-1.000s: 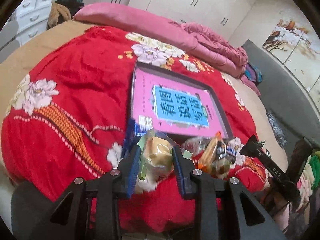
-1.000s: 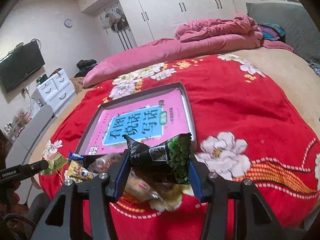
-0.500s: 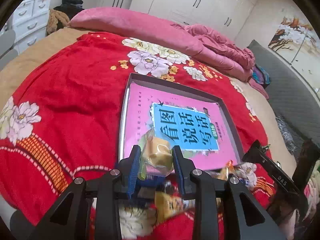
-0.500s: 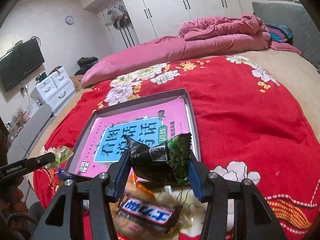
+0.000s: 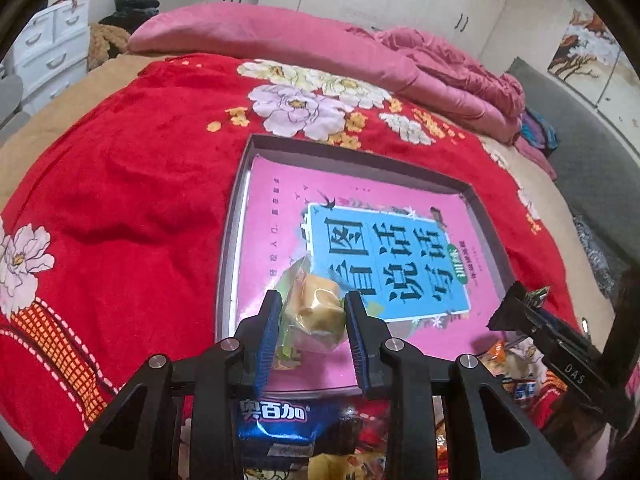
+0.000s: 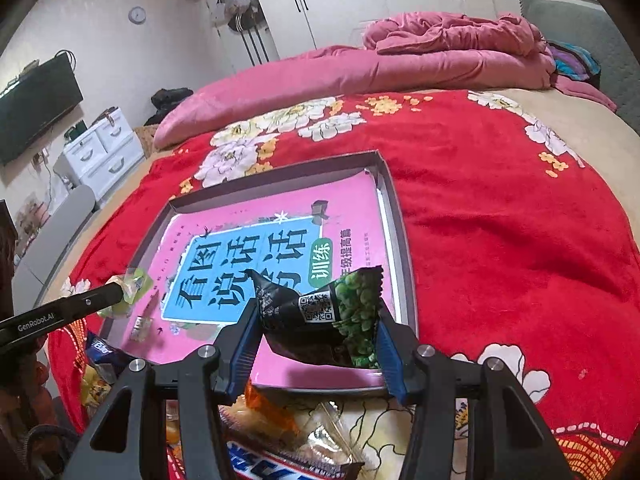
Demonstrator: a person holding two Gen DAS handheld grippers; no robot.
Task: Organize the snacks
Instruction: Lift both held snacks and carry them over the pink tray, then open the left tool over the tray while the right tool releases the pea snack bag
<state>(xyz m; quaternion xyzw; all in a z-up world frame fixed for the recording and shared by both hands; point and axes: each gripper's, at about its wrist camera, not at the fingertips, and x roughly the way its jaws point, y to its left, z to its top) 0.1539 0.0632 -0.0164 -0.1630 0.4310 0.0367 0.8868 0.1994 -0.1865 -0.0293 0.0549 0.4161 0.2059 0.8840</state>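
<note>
Left gripper is clamped on a clear-wrapped yellow cake, held over the near-left corner of the grey tray, which lies on the red floral blanket with a pink book inside. Right gripper is clamped on a black-and-green pea packet, over the tray's near-right part. Loose snack pile sits on the blanket at 6 o'clock of the tray, just off its near edge.
</note>
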